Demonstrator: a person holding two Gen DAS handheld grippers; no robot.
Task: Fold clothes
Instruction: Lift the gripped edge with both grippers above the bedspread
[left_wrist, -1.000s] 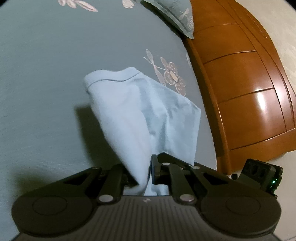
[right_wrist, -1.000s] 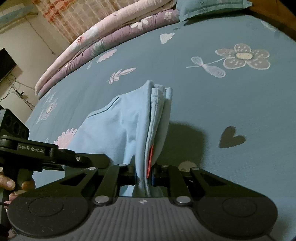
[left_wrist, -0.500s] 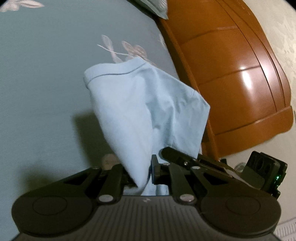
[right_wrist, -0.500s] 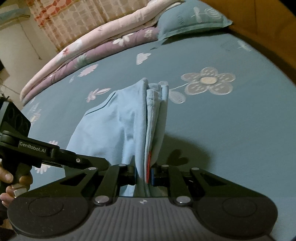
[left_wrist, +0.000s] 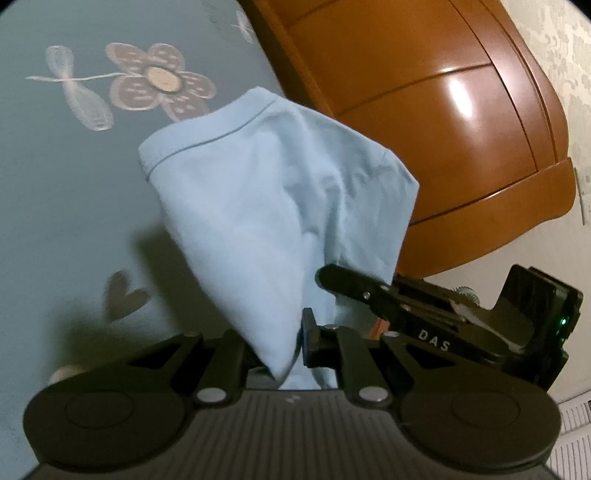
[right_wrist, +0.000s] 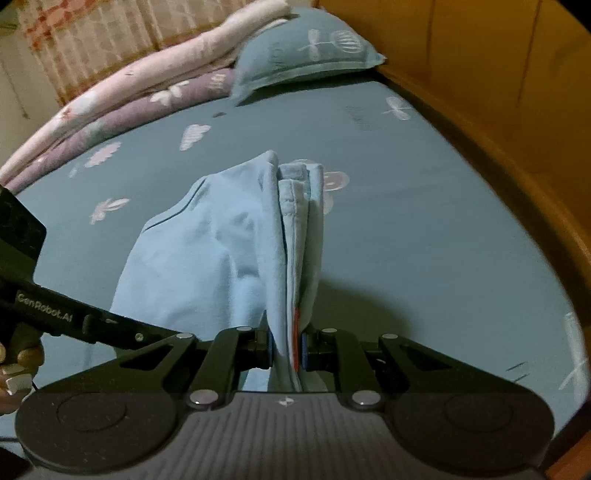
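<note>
the light blue garment (left_wrist: 273, 206) hung in the air above the bed (right_wrist: 424, 229), pinched at two spots. the left gripper (left_wrist: 291, 343) had its jaws clamped narrow on one bunched edge, and the right gripper (right_wrist: 286, 347) had its jaws closed on a thicker stack of folded layers beside a red tag (right_wrist: 295, 332). the cloth drooped between them, clear of the flowered blue sheet. a pillow (right_wrist: 306, 51) and rolled quilts (right_wrist: 122, 96) lay at the far end, by the wooden bed frame (left_wrist: 424, 122).
</note>
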